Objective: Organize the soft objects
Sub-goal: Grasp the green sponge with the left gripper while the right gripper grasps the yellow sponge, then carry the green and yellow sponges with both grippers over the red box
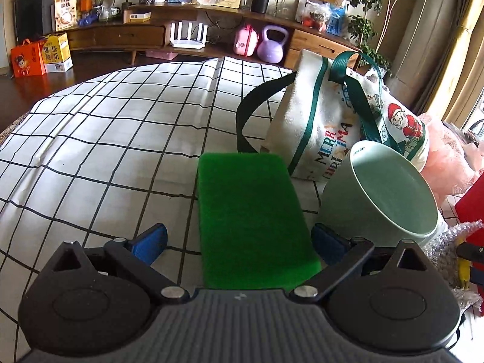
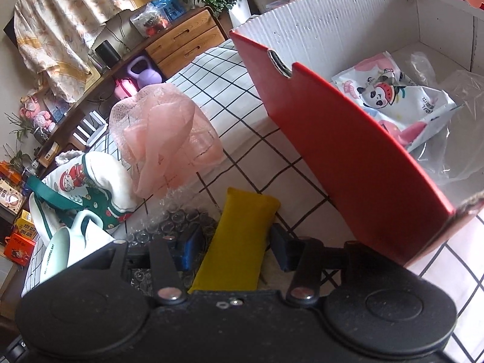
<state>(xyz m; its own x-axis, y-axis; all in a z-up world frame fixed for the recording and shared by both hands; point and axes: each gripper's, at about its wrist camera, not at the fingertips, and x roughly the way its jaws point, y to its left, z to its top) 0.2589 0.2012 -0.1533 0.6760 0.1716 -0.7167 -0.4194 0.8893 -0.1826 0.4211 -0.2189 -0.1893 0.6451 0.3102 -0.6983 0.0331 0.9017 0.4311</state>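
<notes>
Partly hidden: green pad (image 1: 254, 220), yellow pouch (image 2: 239, 242).

Sunlit rm: wooden sideboard (image 1: 127, 34) w/ drawers, dark floor (image 1: 21, 90), patterned curtain (image 2: 57, 21).

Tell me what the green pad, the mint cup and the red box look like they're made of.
Green pad: fuzzy, matte fibre, probably a scouring sponge. Mint cup: smooth and glossy with a thick rim, likely glazed ceramic. Red box: corrugated cardboard, its fluted white inner wall showing, with a smooth red outer face.
</notes>
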